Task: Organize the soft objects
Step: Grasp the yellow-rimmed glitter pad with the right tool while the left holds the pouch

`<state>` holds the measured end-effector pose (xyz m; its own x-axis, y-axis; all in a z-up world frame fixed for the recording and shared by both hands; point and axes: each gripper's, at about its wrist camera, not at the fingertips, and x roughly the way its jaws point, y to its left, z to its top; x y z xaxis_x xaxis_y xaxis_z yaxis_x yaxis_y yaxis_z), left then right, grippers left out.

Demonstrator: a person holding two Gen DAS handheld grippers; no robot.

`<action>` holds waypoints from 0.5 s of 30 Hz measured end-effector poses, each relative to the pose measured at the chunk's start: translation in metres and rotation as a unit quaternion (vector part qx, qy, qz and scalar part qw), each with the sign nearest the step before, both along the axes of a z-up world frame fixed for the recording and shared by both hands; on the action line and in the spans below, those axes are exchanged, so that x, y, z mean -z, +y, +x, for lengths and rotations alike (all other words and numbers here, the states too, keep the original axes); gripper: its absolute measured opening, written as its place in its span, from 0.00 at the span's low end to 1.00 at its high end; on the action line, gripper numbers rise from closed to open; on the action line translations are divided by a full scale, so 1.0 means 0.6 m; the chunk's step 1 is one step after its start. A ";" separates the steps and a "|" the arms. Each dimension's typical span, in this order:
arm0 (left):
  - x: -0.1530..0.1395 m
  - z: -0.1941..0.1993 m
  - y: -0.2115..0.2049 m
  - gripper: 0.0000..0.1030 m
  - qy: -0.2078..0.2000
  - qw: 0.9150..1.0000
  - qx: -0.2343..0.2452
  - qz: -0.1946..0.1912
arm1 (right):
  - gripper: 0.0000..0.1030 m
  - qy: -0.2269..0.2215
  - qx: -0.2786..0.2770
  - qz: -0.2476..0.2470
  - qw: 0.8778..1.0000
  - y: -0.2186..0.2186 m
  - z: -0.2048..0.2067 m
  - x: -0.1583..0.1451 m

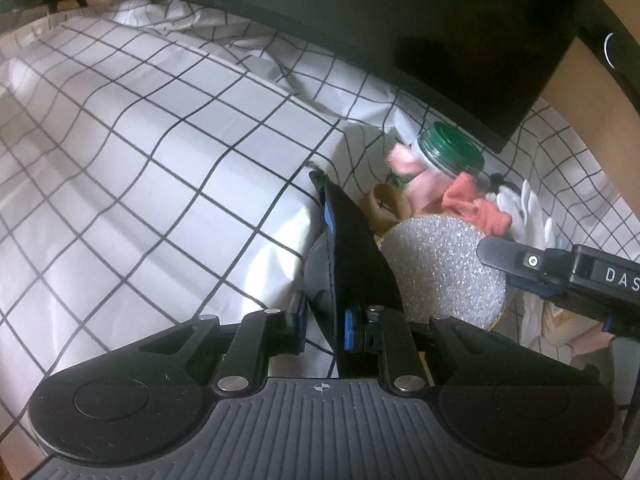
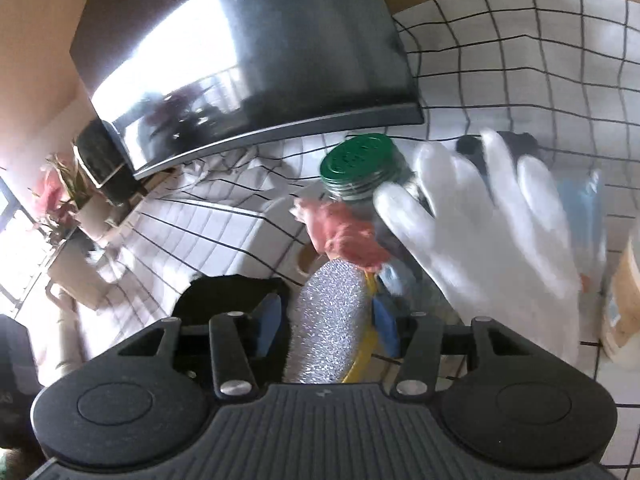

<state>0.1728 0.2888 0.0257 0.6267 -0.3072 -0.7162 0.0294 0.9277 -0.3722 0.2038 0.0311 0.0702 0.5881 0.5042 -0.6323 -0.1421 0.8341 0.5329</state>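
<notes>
My left gripper [image 1: 324,320] is shut on a black pouch [image 1: 356,252] that stands up between its fingers. My right gripper [image 2: 328,320] is shut on a silver glittery sponge with a yellow edge [image 2: 332,320]; the sponge also shows in the left wrist view [image 1: 444,268], with the right gripper's finger [image 1: 516,260] on it. Behind it lie a pink-orange cloth [image 2: 344,236], also in the left wrist view [image 1: 472,204], and a pale pink soft piece [image 1: 404,160]. A white glove [image 2: 488,232] lies to the right.
A jar with a green lid [image 2: 360,164] lies on its side on the checked tablecloth [image 1: 160,140]. A dark monitor [image 2: 248,52] stands behind. A cardboard tape roll [image 1: 388,200] lies by the pouch. A beige tub [image 2: 624,304] is at far right.
</notes>
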 end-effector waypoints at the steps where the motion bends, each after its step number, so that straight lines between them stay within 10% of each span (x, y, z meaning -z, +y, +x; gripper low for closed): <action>1: 0.001 0.003 0.001 0.20 0.003 1.000 -0.001 -0.001 | 0.50 0.004 -0.004 -0.001 1.000 0.003 0.007 0.002; 8: -0.004 0.004 -0.004 0.20 0.004 1.000 0.006 0.013 | 0.48 0.057 -0.045 0.000 0.997 0.032 0.029 0.056; 15: -0.004 0.005 -0.002 0.20 0.004 1.000 0.001 0.006 | 0.24 0.057 -0.033 0.011 0.998 0.023 0.029 0.047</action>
